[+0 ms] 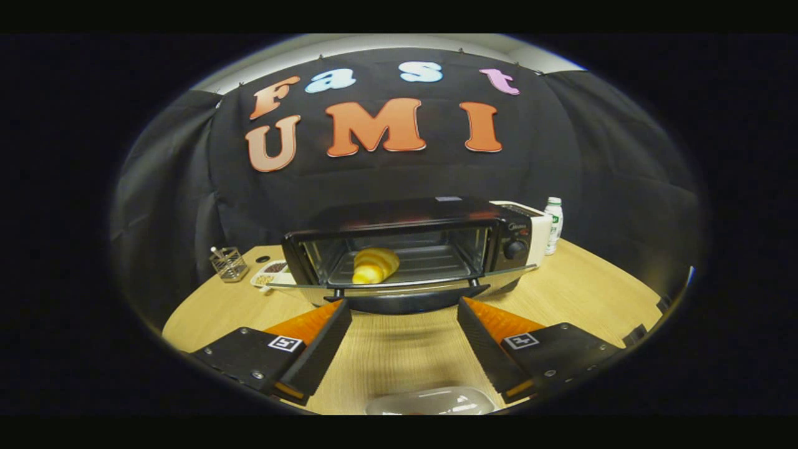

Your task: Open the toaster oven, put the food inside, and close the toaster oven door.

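Wooden table, with toaster oven standing at its far side, door lowered flat toward the fingers. Gripper just ahead of that door, fingers wide apart and holding nothing. Croissant inside on the oven tray (left of middle). White bottle beside oven's right side; wire holder and small dish at left.
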The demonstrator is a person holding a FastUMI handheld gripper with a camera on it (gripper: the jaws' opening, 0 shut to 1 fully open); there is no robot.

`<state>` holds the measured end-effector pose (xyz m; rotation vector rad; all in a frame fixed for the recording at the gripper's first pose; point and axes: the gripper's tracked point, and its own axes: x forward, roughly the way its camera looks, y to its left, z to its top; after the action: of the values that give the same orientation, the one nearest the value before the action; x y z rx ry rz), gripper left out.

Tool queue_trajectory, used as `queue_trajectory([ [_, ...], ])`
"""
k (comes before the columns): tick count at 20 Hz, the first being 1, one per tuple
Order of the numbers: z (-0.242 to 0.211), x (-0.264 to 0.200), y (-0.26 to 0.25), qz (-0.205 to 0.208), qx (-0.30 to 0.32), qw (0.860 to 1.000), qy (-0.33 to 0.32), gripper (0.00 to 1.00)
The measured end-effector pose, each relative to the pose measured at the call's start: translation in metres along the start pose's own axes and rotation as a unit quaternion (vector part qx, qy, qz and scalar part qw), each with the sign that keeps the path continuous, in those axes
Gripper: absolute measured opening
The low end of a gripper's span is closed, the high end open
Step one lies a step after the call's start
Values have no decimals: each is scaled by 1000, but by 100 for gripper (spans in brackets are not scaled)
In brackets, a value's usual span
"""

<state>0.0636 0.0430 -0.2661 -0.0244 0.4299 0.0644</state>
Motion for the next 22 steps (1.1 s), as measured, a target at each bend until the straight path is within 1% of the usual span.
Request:
queue_trajectory([
  [4, 9, 23, -2, -5, -21, 999, 33, 100],
  [5, 9, 28, -1, 0, -21, 999, 44, 100],
  [7, 16, 27, 0, 7, -26, 998, 63, 100],
  [8, 27, 22, -1, 11, -32, 997, 66, 100],
  [12, 101, -10, -9, 45, -44, 998, 28, 100],
  [16, 174, -38, -39, 49, -57, 996, -39, 100],
  [19, 211, -54, -58, 41, -48, 994, -87, 100],
  [22, 225, -74, -59, 56, -14, 992, -117, 100],
])
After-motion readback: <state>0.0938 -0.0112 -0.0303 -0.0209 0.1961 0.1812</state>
